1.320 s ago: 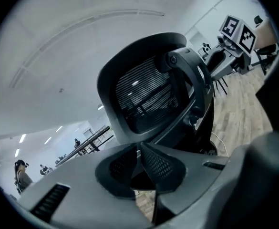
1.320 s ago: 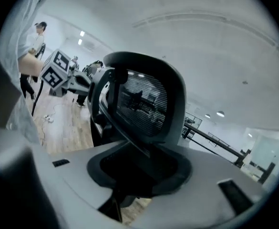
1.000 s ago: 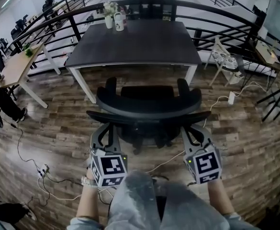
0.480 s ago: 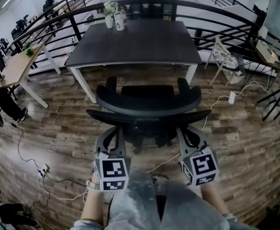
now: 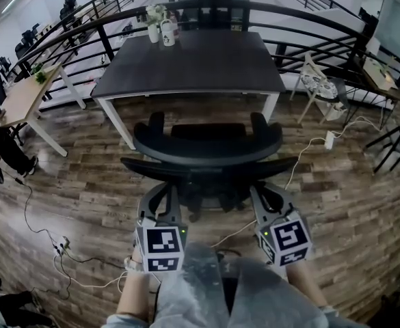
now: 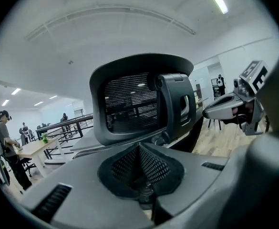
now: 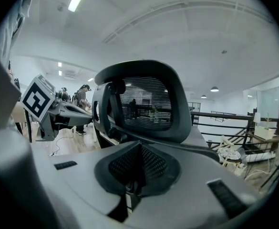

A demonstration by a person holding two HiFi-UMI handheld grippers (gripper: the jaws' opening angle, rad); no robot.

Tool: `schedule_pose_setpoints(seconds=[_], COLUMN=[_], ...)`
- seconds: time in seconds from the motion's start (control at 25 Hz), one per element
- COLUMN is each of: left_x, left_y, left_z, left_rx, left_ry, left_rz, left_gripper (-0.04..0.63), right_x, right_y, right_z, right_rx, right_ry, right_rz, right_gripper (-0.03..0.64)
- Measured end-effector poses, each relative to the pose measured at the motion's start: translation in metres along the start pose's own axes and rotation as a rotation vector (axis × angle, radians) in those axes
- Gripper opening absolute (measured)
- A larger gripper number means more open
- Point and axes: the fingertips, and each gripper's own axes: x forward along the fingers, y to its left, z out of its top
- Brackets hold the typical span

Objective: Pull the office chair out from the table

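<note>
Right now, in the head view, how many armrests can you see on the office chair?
2. One armrest on the left of the office chair, the other on its right, both pointing toward the table. Neither looks hidden.

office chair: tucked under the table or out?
Out. In the head view the office chair stands clear of the table edge, with a strip of wood floor showing between them.

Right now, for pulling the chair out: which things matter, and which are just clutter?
Job:
office chair
dark table
left tool and right tool, both shut, behind the backrest

Lying about:
white mugs on the table
floor cables
power strip
light wooden desk
</note>
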Motion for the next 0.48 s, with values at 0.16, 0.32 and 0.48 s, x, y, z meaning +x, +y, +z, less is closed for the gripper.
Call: schedule_pose_setpoints(seconds=[0.16,0.32,0.48], left_x=[-0.0004,-0.0002,0.001], left_y=[-0.0019,0.0011,0.0032], left_z=[0.002,0.0048,0.0095], left_rx=[0.001,0.005,0.004], left_ry=[-0.01,-0.017,-0.027], left_rz=[0.007,0.009,0.005], left_gripper=[0.012,0.012,0.012], right_x=[-0.0013,0.0011,0.0026], right_y=[-0.0027,-0.0017,-0.0005], right_z=[-0.001,0.0017,0.0061], right_rx=[-0.004,-0.003,-0.005], right_ry=[-0.006,-0.012,-0.021], right_rz=[0.004,0.008,0.011], right_gripper=[0.002,0.002,0.002])
